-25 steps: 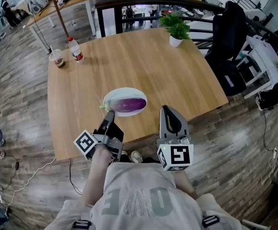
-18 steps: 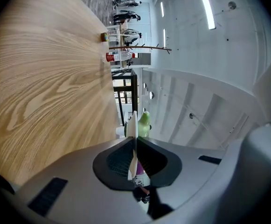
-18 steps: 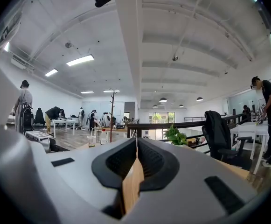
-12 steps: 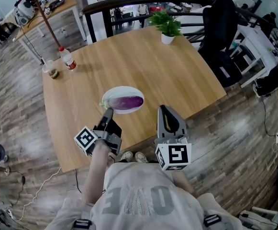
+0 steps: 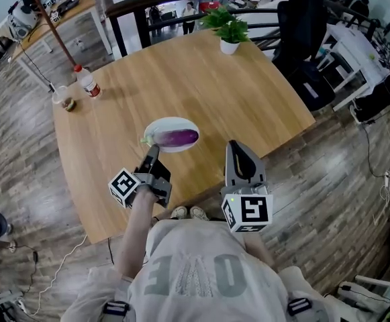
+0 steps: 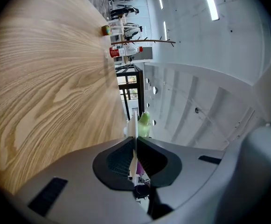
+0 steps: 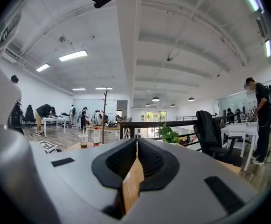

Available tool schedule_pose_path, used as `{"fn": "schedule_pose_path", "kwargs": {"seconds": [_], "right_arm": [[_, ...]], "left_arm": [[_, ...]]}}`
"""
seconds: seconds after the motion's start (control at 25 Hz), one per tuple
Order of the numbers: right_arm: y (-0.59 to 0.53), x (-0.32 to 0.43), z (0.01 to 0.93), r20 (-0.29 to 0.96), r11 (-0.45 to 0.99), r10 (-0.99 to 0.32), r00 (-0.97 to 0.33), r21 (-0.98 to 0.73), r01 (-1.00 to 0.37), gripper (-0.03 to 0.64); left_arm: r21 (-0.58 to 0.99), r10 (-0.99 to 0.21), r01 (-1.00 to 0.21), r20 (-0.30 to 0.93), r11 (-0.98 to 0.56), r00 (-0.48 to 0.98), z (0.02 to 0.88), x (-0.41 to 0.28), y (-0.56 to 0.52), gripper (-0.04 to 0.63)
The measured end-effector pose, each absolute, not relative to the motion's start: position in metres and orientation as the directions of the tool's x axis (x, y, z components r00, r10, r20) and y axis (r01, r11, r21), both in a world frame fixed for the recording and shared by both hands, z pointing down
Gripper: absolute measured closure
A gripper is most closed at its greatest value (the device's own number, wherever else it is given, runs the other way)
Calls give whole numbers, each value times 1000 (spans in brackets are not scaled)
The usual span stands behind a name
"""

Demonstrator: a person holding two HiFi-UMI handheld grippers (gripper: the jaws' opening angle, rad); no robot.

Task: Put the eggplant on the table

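A purple eggplant (image 5: 178, 137) with a green stem lies on a white oval plate (image 5: 156, 127) near the front of the wooden table (image 5: 201, 79). My left gripper (image 5: 154, 151) is shut and empty, rolled on its side, with its tips just short of the plate's near left rim. In the left gripper view (image 6: 135, 141) the plate's edge (image 6: 132, 125) and the green stem (image 6: 144, 120) show just past the closed jaws. My right gripper (image 5: 235, 146) hovers over the table's front edge to the right of the plate, shut on nothing, as the right gripper view (image 7: 136, 143) also shows.
A water bottle (image 5: 86, 81) and a plastic cup (image 5: 64, 99) stand at the table's far left. A potted plant (image 5: 227, 29) sits at the far edge. A black chair (image 5: 302, 25) with a jacket stands beyond the right corner, and a dark railing runs behind the table.
My left gripper has sunk a little and edged toward the plate's near rim. The right gripper has barely moved. The head view has shifted slightly.
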State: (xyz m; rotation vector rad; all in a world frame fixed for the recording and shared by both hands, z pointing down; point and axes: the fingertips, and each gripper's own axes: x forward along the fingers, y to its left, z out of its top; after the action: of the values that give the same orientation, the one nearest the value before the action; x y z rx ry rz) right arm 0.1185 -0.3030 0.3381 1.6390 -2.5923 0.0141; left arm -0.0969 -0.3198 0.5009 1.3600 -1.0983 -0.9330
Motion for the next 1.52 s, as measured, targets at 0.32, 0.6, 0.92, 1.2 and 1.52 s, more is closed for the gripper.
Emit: {"fn": "schedule_pose_path", "kwargs": {"seconds": [0.32,0.6,0.92,1.2,1.52], "right_arm": [[-297,134,347,106,350,-933,-344,39,-936,594],[-286,147,347,112,278,-956,-272,45,-959,594],[-275,168,353,132,217,-969,-210,41,-975,594],[-269,182,354,136,168,-977,-164,22,-986,594],[-264,188,354,132,152,-980,-151,-2,-988,594]], "left_arm": [[986,-939,-160,100,49,330,542,-87,-339,574],[984,-928,-135,152,112,339,576,-84,-343,575],[978,-930,-129,198,165,311,598,-80,-355,575],[972,-930,-133,226,195,290,607,-82,-357,575],[963,-927,-144,258,226,272,615,-78,-359,575]]}}
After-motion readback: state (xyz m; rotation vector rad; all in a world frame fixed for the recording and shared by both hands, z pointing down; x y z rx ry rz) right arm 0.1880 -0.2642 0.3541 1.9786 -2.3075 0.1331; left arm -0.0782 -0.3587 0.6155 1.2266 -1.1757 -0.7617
